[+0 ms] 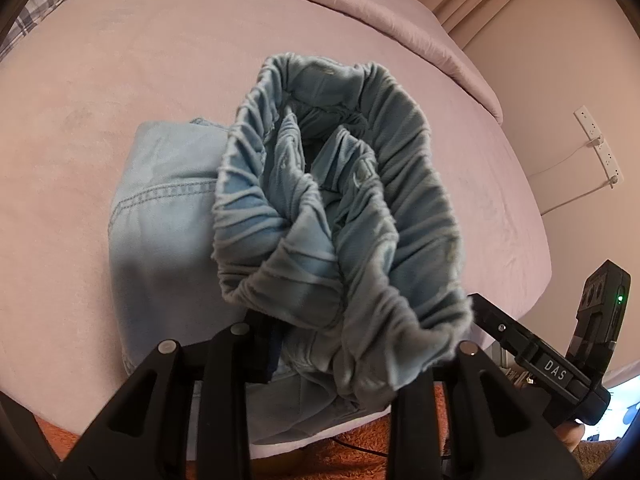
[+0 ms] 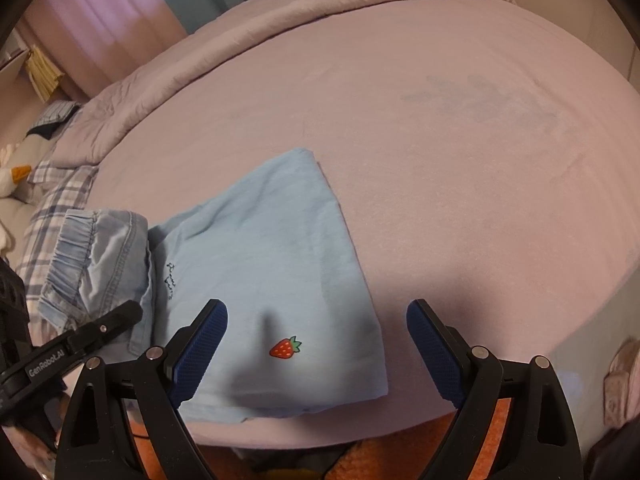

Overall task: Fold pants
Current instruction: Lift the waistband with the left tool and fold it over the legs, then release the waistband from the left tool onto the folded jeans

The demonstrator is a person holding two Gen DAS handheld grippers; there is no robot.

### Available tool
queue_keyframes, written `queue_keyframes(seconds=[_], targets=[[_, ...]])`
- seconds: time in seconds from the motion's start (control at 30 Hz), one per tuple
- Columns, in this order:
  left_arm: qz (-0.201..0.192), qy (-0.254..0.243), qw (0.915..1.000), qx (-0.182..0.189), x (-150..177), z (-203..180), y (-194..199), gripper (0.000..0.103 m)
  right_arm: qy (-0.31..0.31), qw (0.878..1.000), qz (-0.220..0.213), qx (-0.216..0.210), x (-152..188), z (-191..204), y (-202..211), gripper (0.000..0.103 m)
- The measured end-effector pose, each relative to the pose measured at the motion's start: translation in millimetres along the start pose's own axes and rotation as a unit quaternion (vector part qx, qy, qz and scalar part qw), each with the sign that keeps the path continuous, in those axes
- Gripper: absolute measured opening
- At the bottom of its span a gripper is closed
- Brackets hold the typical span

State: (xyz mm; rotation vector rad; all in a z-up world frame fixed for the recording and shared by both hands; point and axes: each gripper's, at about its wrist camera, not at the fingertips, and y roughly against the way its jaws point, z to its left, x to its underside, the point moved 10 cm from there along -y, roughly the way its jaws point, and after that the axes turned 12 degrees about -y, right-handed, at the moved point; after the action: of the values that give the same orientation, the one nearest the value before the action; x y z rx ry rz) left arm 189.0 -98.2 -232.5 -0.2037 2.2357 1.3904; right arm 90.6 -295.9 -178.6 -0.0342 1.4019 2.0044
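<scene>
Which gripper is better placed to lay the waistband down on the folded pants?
Left. The left gripper appears clamped on the waistband; the right gripper hovers open, empty, above the folded pants.

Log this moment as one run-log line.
left hand-held gripper: shut on pants waistband, lifted | right hand-held gripper: open, over folded pants | strawberry patch facing up | surface: bed

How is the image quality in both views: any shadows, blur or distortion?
Left wrist view: strong fisheye bending, dark corners; the waistband is close but sharp. Right wrist view: same bending; soft gripper shadows fall on the folded pants near the strawberry patch; no glare.
</scene>
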Motion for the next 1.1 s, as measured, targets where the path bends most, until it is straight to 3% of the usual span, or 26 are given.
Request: queue_keyframes(seconds=[0.17, 0.27, 0.37, 0.53, 0.63, 0.87, 1.0, 1.1], targets=[[-0.002, -0.007, 1.0, 0.001, 0.0, -2.7, 2.5, 0.036, 0.001, 1.0, 0.001, 0.0, 0.3, 0.1, 0.2, 0.091], [-0.006, -0.004, 0.9998, 0.018, -0.6, -6.8, 6.6, 0.048, 0.0, 1.0, -0.001, 0.0, -1.0, -2.5, 1.5, 0.091], [-0.001, -0.005, 0.9993, 0.036, 2.5, -12.7, 12.4, 0.078, 0.0, 1.0, -0.004, 0.0, -1.7, -2.9, 2.5, 0.091], [-0.012, -0.015, 0.9986, 0.049, 7.2, -16.7, 31.3, 0.079, 0.0, 1.0, -0.009, 0.002, -2.2, -2.5, 4.1, 0.091], [-0.027, -0.007, 0.9991, 0.032, 8.8, -3.4, 45.9, 0.084, 0.001, 1.0, -0.012, 0.001, -3.7, -1.3, 5.4, 0.091], [-0.042, 0.049, 0.9971, -0.039, 19.9, 62.8, 69.0, 0.085, 0.026, 1.0, -0.009, -0.015, -11.6, 15.4, 5.9, 0.091], [-0.042, 0.085, 0.9937, -0.061, 33.3, 92.0, 75.3, 0.085, 0.059, 0.997, 0.003, -0.04, -11.6, 43.2, -0.6, 0.1], [-0.039, 0.097, 0.992, -0.071, 36.9, 104.5, 77.9, 0.084, 0.081, 0.994, 0.027, -0.07, -5.8, 66.8, -15.1, 0.1]])
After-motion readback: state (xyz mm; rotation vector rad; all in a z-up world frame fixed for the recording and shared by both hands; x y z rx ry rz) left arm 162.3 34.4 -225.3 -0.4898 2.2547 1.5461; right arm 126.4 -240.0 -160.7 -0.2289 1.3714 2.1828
